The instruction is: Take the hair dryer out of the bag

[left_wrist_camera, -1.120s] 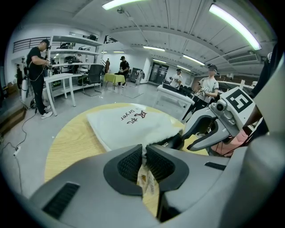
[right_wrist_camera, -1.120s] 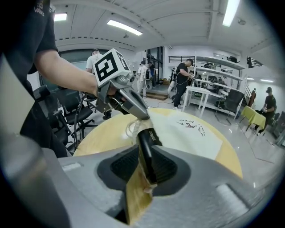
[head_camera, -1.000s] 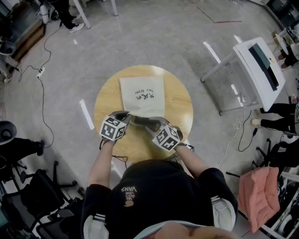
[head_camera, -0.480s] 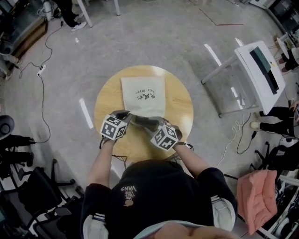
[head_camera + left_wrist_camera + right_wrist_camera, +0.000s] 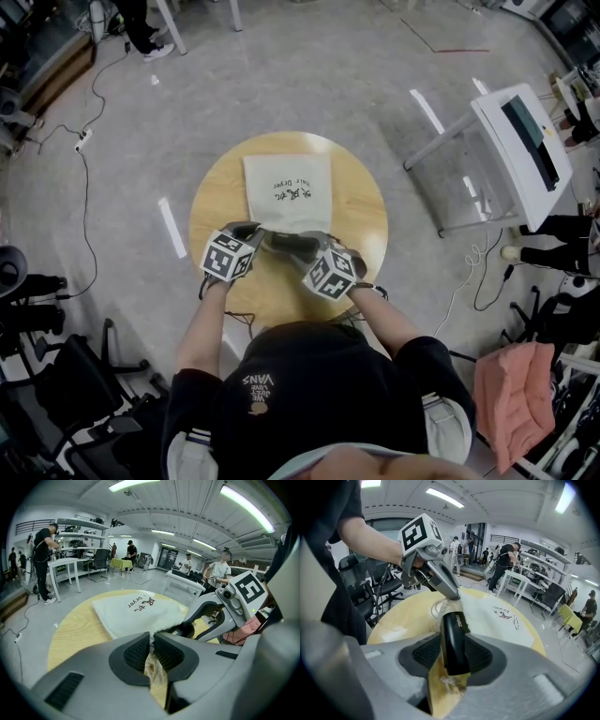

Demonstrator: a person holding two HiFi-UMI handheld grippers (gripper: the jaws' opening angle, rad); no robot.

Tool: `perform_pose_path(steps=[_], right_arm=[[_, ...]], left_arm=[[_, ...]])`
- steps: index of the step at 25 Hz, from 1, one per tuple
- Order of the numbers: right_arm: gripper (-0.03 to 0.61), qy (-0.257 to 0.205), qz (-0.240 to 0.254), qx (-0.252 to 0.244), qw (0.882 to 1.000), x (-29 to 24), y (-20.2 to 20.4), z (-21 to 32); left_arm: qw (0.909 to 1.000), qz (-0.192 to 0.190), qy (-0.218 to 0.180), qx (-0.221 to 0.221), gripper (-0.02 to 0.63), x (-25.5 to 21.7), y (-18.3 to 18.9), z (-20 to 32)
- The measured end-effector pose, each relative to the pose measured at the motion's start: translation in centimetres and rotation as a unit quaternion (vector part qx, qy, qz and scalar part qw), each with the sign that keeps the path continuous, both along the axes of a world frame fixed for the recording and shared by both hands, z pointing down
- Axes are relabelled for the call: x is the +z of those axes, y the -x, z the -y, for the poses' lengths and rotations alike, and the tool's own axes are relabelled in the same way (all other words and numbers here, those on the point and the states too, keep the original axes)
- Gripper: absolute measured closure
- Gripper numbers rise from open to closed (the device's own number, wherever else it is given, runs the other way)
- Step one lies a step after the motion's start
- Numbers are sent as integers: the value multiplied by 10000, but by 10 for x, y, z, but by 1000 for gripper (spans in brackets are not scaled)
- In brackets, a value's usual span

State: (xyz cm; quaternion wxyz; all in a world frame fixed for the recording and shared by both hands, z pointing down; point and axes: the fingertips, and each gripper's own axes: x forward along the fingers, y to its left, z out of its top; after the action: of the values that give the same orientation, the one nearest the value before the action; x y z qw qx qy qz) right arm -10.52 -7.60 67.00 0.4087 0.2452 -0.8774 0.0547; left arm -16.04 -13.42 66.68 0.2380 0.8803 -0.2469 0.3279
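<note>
Head view: the white bag point(image 5: 286, 178) lies flat on the round tabletop point(image 5: 211, 216), running from its centre toward the far edge. I hold the left gripper point(image 5: 255, 231) and right gripper point(image 5: 300, 247) at the bag's near end, where the black hair dryer point(image 5: 286, 242) pokes out between them. Left gripper view: the left gripper point(image 5: 151, 641) has its pads almost together, pinching a fold of the bag point(image 5: 136, 616) at its mouth. The hair dryer point(image 5: 180, 631) shows just beyond, with the right gripper point(image 5: 206, 616) over it. Right gripper view: the right gripper point(image 5: 454, 656) has its pads against both sides of the hair dryer point(image 5: 453, 639), though its jaws have just been opening. The dryer's far end is inside the bag point(image 5: 497, 620), whose edge the left gripper point(image 5: 452, 592) holds.
</note>
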Motion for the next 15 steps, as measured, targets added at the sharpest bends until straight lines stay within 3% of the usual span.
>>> perform_pose_path(steps=[15], right_arm=[[412, -85, -272, -141, 9995, 3, -2, 7]], left_arm=[[10000, -6, -8, 1, 575, -1, 2, -2]])
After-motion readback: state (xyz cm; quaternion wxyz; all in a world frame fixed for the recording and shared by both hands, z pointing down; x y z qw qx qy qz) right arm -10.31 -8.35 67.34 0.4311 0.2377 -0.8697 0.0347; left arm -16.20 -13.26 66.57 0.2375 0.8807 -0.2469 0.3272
